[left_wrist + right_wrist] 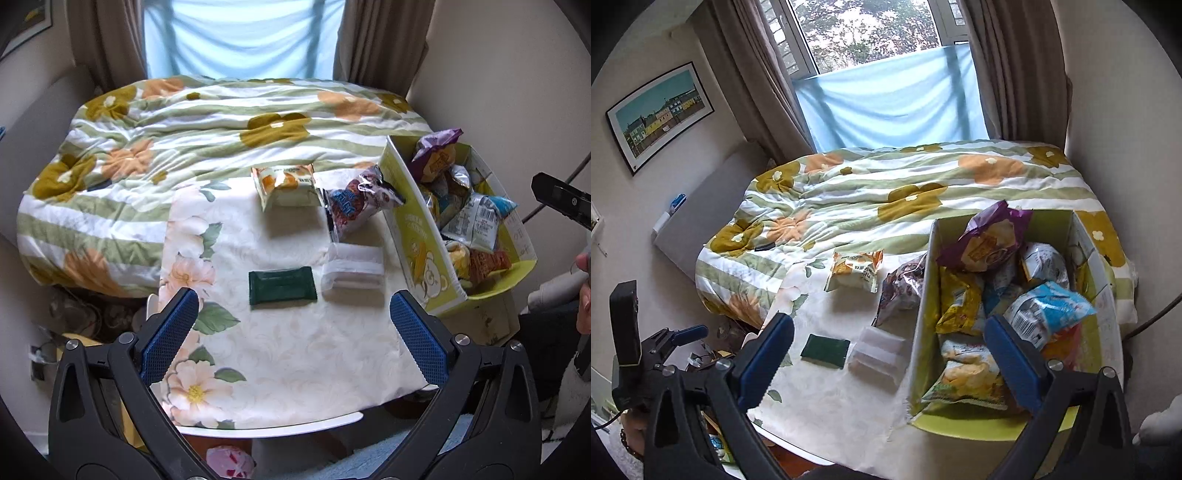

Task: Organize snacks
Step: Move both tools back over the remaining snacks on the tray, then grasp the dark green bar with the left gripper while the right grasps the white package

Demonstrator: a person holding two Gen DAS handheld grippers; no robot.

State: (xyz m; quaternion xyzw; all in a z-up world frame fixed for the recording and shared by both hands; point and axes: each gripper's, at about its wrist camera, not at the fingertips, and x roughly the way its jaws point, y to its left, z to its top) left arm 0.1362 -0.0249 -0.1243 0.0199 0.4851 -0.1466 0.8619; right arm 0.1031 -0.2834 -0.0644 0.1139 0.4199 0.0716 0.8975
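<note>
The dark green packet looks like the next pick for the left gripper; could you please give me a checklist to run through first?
1. Left gripper jaws open and empty: ok.
2. Dark green packet lies flat, apart from the clear plastic box: ok.
3. Packet sits ahead, between the jaws' line: ok.
4. Right gripper open, holding nothing, clear of the packet: ok.
5. Yellow-green snack box has room for it: cannot tell; it looks heaped.
6. Tablecloth flat around the packet: ok.
</note>
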